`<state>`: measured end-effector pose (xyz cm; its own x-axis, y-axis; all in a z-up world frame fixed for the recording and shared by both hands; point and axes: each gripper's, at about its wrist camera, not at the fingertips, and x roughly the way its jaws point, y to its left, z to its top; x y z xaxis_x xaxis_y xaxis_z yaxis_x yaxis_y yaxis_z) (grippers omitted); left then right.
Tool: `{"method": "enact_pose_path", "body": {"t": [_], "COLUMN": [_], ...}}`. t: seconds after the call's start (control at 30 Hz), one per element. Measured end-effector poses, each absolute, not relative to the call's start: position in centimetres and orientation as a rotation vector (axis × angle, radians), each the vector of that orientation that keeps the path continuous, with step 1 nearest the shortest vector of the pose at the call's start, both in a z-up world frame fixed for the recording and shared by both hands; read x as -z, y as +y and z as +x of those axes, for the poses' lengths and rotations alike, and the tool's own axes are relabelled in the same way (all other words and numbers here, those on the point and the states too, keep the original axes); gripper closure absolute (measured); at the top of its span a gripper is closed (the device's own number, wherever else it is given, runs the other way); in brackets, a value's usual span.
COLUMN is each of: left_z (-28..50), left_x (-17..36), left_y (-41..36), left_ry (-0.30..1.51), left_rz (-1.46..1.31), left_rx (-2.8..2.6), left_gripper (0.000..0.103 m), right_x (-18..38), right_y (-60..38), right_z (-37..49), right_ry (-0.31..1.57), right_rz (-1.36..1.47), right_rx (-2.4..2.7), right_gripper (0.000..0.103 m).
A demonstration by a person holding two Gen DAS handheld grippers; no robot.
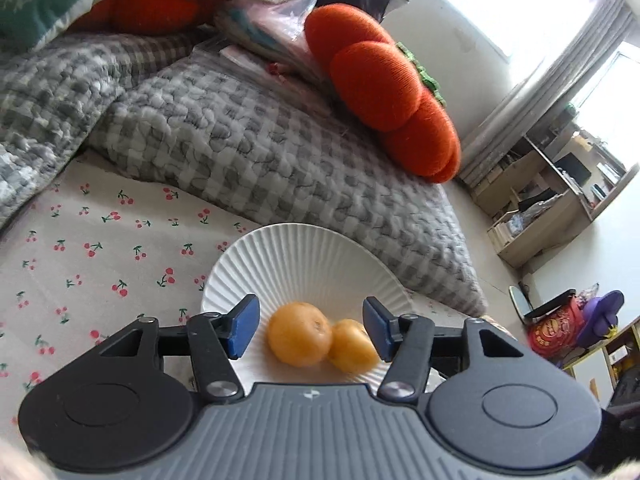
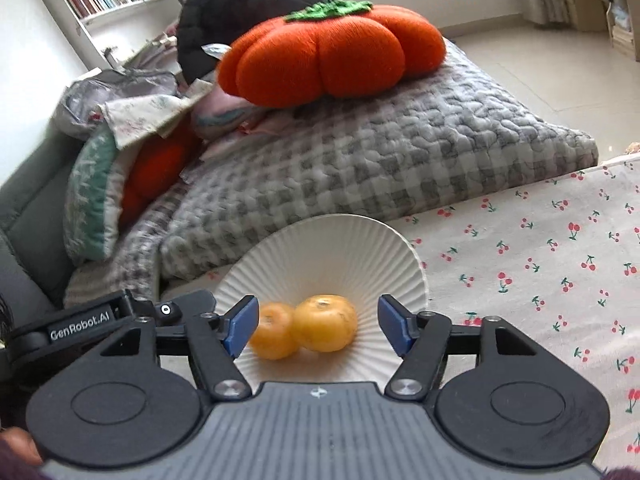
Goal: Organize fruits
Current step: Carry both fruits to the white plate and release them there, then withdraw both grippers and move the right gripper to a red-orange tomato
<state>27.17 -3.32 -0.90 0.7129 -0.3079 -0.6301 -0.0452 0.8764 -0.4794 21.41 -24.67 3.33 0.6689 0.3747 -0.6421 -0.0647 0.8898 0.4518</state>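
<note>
Two yellow-orange mandarins lie side by side, touching, on a white ribbed plate (image 1: 304, 256) that rests on a cherry-print sheet. In the left wrist view the bigger mandarin (image 1: 299, 334) is on the left and the smaller one (image 1: 352, 346) on the right. My left gripper (image 1: 311, 326) is open, its blue pads (image 1: 244, 326) standing on either side of the pair. The right wrist view shows the same plate (image 2: 332, 248), with the bigger mandarin (image 2: 326, 322) and the smaller one (image 2: 274, 336). Here too my right gripper (image 2: 318, 324) is open around them, gripping nothing.
A grey checked quilt (image 1: 260, 148) is bunched up just behind the plate, with an orange pumpkin cushion (image 2: 332, 52) on top. The cherry-print sheet (image 2: 540, 256) spreads out beside the plate. More cushions and clothes are piled further back. Part of the left gripper's body (image 2: 80, 330) shows at the left.
</note>
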Motion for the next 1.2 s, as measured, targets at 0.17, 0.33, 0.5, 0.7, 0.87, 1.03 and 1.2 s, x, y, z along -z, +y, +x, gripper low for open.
{"method": "enact_pose_path", "body": {"t": [0.17,0.33,0.5,0.7,0.87,1.03,1.2], "left_z": [24.2,21.2,18.4,14.2,11.2,9.3,7.6], "left_x": [-1.2,-1.4,-1.9,-2.2,-0.3,1.2,1.9], "left_y": [-4.2,-4.1,-3.6,-3.5,-4.1,-4.0,-3.7], "left_ry": [0.759,0.767,0.784,0.751,0.776,0.813,0.81], "left_rz": [-0.368,-0.256,-0.188,-0.149,-0.091,-0.076,-0.071], "left_rx": [0.122,0.041,-0.038,-0.052,-0.071,-0.04,-0.043], "left_gripper": [0.028,0.017,0.009,0.005,0.005,0.005,0.005], "right_x": [-4.9,-5.8,-6.9,-7.3,-6.2,-5.1,-4.1], "right_y": [-23.2,-22.7,-22.7,-21.4,-20.8,-20.9,-19.8], "right_z": [19.2,16.8,13.8,9.4,6.1,4.6,3.6], "right_ry": [0.814,0.843,0.859,0.88,0.896,0.917,0.918], "right_rz": [0.333,0.309,0.284,0.199,0.132,0.157,0.066], "right_rx": [-0.249,-0.27,-0.247,-0.326,-0.342,-0.391,-0.355], "right_gripper": [0.035,0.028,0.018,0.011,0.008,0.014,0.013]}}
